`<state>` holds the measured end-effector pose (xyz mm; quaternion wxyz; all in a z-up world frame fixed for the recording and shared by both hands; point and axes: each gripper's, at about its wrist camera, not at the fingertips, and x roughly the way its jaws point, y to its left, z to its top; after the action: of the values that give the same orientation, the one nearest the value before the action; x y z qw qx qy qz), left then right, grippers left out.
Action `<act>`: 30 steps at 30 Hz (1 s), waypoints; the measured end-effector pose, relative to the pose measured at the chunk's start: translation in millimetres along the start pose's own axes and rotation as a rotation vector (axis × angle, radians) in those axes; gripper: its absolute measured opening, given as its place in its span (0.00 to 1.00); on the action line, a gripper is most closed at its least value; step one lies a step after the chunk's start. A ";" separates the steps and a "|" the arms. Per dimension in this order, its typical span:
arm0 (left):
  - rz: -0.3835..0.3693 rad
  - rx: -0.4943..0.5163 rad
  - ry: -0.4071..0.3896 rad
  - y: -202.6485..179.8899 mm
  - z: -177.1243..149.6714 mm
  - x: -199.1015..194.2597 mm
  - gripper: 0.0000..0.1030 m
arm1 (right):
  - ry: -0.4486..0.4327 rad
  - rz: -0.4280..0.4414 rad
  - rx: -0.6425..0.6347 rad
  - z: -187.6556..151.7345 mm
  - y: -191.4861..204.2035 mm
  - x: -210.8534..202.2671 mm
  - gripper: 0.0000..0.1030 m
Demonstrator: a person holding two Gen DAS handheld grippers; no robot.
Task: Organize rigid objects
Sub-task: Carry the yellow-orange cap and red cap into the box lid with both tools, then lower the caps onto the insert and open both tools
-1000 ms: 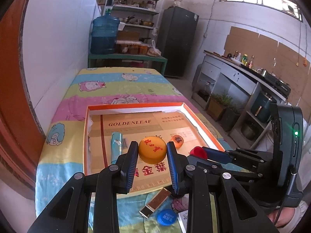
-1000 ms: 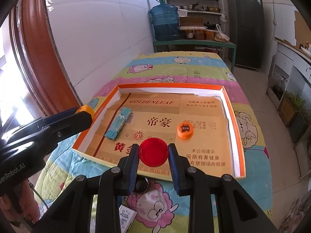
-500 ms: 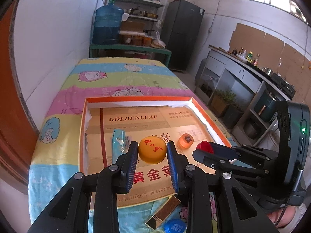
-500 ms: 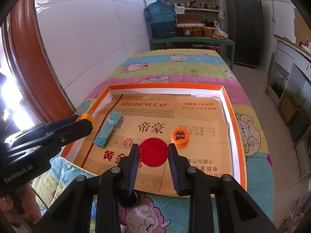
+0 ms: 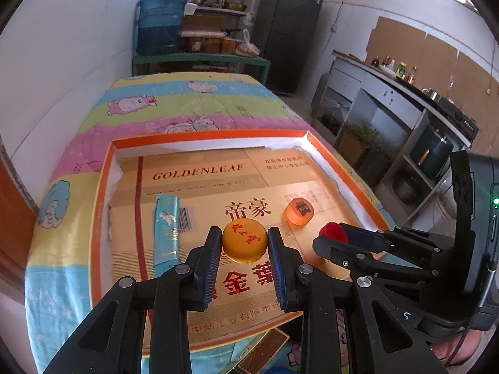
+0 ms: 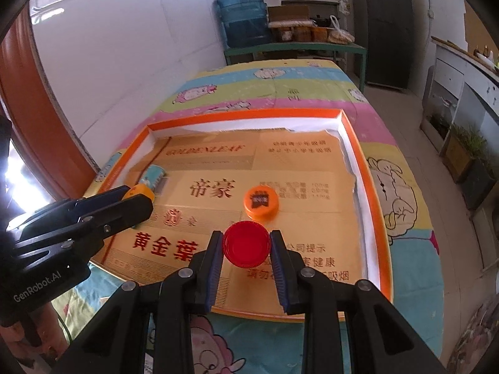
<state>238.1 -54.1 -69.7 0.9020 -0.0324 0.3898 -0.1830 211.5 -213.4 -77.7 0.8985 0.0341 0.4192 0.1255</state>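
Note:
My left gripper (image 5: 244, 243) is shut on a yellow bottle cap (image 5: 244, 244) with red lettering, held over the orange-rimmed box (image 5: 103, 187). My right gripper (image 6: 246, 249) is shut on a red bottle cap (image 6: 246, 247), also above the box's (image 6: 375, 218) cardboard floor. The right gripper shows at the right of the left wrist view with the red cap (image 5: 332, 233) at its tips. The left gripper's tips and the yellow cap (image 6: 140, 190) show at the left of the right wrist view. An orange cap (image 5: 300, 211) (image 6: 261, 202) and a light blue packet (image 5: 167, 227) (image 6: 154, 176) lie inside the box.
The box sits on a table with a striped cartoon cloth (image 5: 187, 103). A brown flat pack (image 5: 263, 353) lies on the cloth just in front of the box. A white wall (image 6: 124, 62) runs along the left; shelves, a water jug (image 5: 160, 26) and a fridge stand behind.
Both grippers have moved forward and down over the box, carrying their caps. The box and its contents look larger and closer; the grips are unchanged.

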 end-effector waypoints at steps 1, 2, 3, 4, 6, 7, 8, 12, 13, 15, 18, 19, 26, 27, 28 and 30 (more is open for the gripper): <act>0.001 0.001 0.003 -0.1 0.1 1.9 0.30 | 0.003 -0.005 0.003 -0.4 -1.9 1.6 0.29; 0.003 0.002 0.008 0.2 -0.3 4.1 0.30 | 0.005 -0.008 0.004 -0.8 -2.6 2.2 0.29; 0.005 0.002 0.011 -0.1 -0.5 6.4 0.30 | 0.006 -0.011 0.005 -0.9 -3.5 3.1 0.29; 0.007 0.002 0.015 -0.2 -0.4 9.3 0.30 | 0.007 -0.014 0.006 -0.7 -4.1 3.8 0.29; 0.010 0.002 0.022 0.0 0.0 13.5 0.30 | 0.006 -0.021 0.003 -0.1 -4.8 4.9 0.29; 0.013 0.004 0.026 -0.4 0.2 16.1 0.30 | 0.004 -0.025 0.000 -0.4 -4.6 4.8 0.29; 0.016 0.005 0.031 0.0 0.0 18.1 0.30 | 0.004 -0.030 -0.004 0.1 -5.0 6.0 0.29; 0.026 0.010 0.044 -0.5 0.4 24.6 0.30 | 0.008 -0.029 -0.008 1.9 -6.3 10.2 0.29; 0.027 0.011 0.046 -0.2 0.3 25.8 0.30 | 0.009 -0.031 -0.009 2.1 -6.5 10.8 0.29; 0.026 0.008 0.049 0.2 0.2 28.2 0.30 | 0.014 -0.042 -0.016 2.6 -6.6 12.5 0.29; 0.022 0.007 0.058 -0.2 -0.8 32.1 0.30 | 0.019 -0.047 -0.018 2.6 -6.6 14.1 0.29; 0.021 0.008 0.063 -0.4 -1.2 34.1 0.30 | 0.019 -0.050 -0.018 2.6 -7.0 14.5 0.29; 0.017 0.003 0.082 2.7 -4.9 44.2 0.30 | 0.030 -0.067 -0.024 0.7 -7.0 19.2 0.29; 0.014 0.003 0.080 3.1 -4.8 44.4 0.30 | 0.028 -0.072 -0.029 0.5 -6.7 19.3 0.29; 0.012 0.002 0.081 3.4 -4.7 44.5 0.30 | 0.028 -0.076 -0.032 0.4 -6.4 19.7 0.30; 0.007 0.001 0.080 3.5 -4.5 44.8 0.31 | 0.025 -0.081 -0.038 0.3 -5.8 20.3 0.30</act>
<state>264.1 -66.4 -104.5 0.8864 -0.0231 0.4255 -0.1811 225.4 -213.9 -93.5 0.8981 -0.0016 0.4288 0.0973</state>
